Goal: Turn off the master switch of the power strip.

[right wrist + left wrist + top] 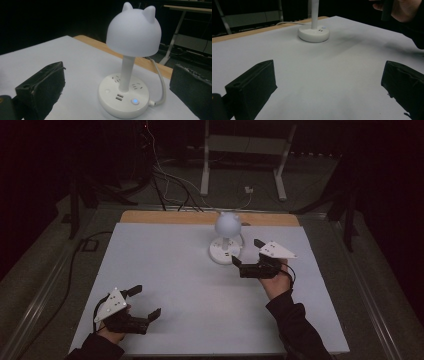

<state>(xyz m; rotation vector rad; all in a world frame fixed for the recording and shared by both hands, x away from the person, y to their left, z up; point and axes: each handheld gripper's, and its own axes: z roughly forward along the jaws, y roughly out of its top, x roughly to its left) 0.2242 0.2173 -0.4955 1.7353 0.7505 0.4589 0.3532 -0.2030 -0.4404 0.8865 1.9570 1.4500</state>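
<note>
So far nothing is touched: the lamp (226, 240) stands unlit at the table's (165, 270) far middle, right gripper (247, 253) near its base, left gripper (146, 301) well back, both jaws spread.

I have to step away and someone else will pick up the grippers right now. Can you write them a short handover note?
Left gripper: open, empty, low over the near left part of the table, well away from the lamp.
Right gripper: open, empty, close beside the lamp base, jaws pointed at it, not touching as far as I can tell.
Lamp: white, with a cat-ear shade, standing upright near the table's far edge; its cord trails off the back. The blue button on the base glows; the shade looks unlit.
Done: nothing is gripped or visibly pressed.
Left: probably close in with the right gripper on the base, perhaps on the button.
</note>
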